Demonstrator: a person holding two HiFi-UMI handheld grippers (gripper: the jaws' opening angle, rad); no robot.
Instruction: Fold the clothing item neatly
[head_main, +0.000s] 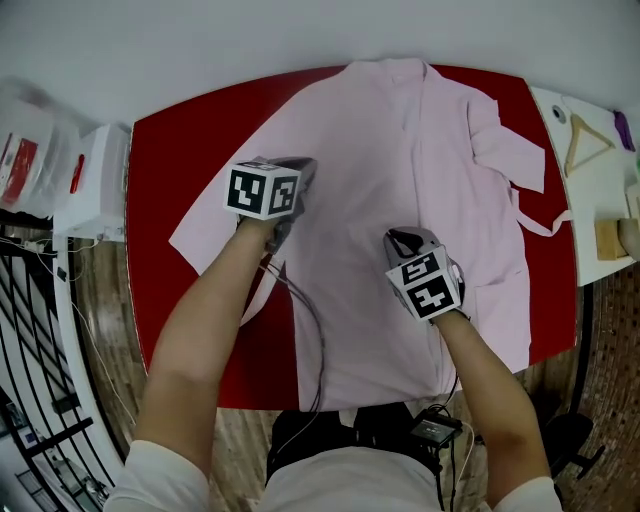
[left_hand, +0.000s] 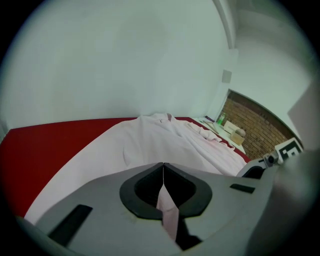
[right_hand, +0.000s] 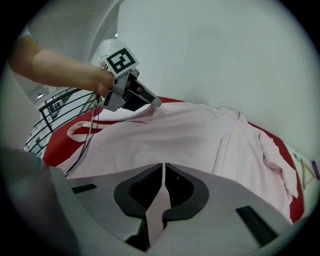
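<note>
A pale pink robe (head_main: 400, 170) lies spread over a red table (head_main: 190, 140), collar at the far edge, one sleeve out to the left and the other folded at the right with its belt trailing. My left gripper (head_main: 295, 180) sits at the robe's left side, its jaws shut on a fold of the pink cloth (left_hand: 167, 210). Over the robe's lower middle, my right gripper (head_main: 400, 242) is likewise shut on a pinch of the fabric (right_hand: 157, 207). The robe (left_hand: 165, 142) runs ahead of the left jaws, and the left gripper (right_hand: 150, 100) shows in the right gripper view.
A white side table (head_main: 600, 190) at the right holds a wooden hanger (head_main: 585, 140) and small items. White boxes (head_main: 95, 180) stand at the left beside black metal railings (head_main: 30, 330). Cables (head_main: 310, 330) hang from the grippers across the near edge of the robe.
</note>
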